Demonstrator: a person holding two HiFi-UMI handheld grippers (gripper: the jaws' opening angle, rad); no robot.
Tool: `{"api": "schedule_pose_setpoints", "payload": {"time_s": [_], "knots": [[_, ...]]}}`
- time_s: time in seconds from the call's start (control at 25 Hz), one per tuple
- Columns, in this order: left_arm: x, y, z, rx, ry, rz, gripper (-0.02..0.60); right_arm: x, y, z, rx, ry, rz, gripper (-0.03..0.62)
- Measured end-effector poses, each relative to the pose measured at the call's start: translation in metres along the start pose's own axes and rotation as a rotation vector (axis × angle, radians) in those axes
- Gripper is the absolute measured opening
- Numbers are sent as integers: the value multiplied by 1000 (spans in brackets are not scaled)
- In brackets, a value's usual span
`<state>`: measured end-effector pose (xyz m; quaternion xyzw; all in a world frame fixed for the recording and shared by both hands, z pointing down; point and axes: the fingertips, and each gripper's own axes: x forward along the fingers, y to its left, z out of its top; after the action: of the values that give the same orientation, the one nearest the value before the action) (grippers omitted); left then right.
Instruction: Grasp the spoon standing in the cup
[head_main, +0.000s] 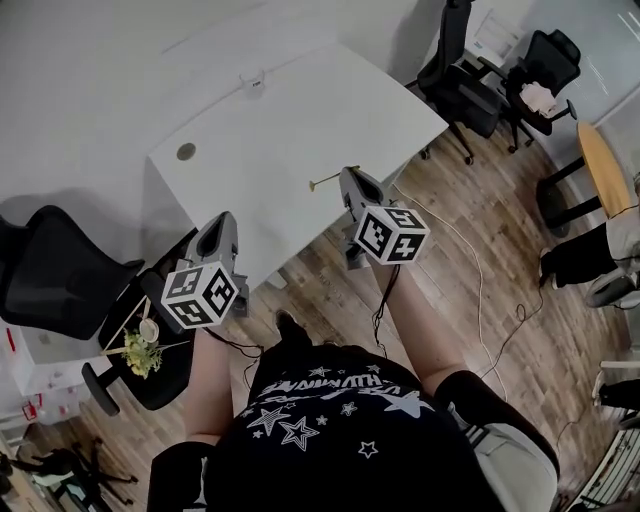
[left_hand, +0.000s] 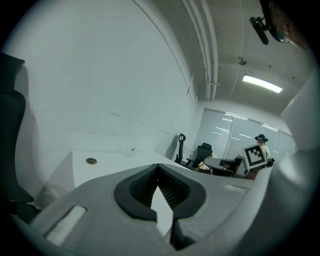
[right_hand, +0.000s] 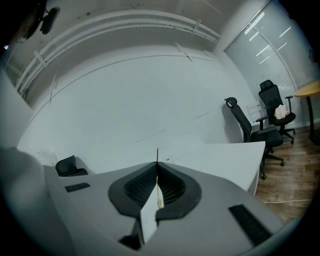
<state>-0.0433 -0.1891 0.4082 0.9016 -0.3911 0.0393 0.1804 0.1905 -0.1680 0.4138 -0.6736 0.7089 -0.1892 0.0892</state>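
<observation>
A thin wooden-looking spoon sticks out sideways over the white table, with my right gripper shut on it. In the right gripper view its handle pokes up past the closed jaws and its bowl lies between the pads. A small clear cup stands far back on the table, well apart from both grippers; it also shows in the left gripper view. My left gripper hangs off the table's near-left edge, shut with nothing in it.
A round cable grommet sits at the table's left corner. Black office chairs stand at the left and back right. A round wooden table is at the far right. A cable runs over the wooden floor.
</observation>
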Motion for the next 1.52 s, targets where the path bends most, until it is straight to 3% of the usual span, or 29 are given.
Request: {"api": "schedule_pose_setpoints", "payload": {"time_s": [0.32, 0.64, 1.12, 1.52], "knots": [[-37, -54, -7, 32, -36, 26, 8, -58, -3, 5, 7, -14, 55, 15], [-80, -86, -28, 57, -14, 75, 8, -95, -4, -16, 62, 5, 93, 15], [-110, -83, -45, 43, -21, 86, 8, -116, 25, -39, 11, 42, 143, 14], [-154, -56, -48, 34, -17, 67, 8, -124, 83, -54, -36, 42, 161, 14]]}}
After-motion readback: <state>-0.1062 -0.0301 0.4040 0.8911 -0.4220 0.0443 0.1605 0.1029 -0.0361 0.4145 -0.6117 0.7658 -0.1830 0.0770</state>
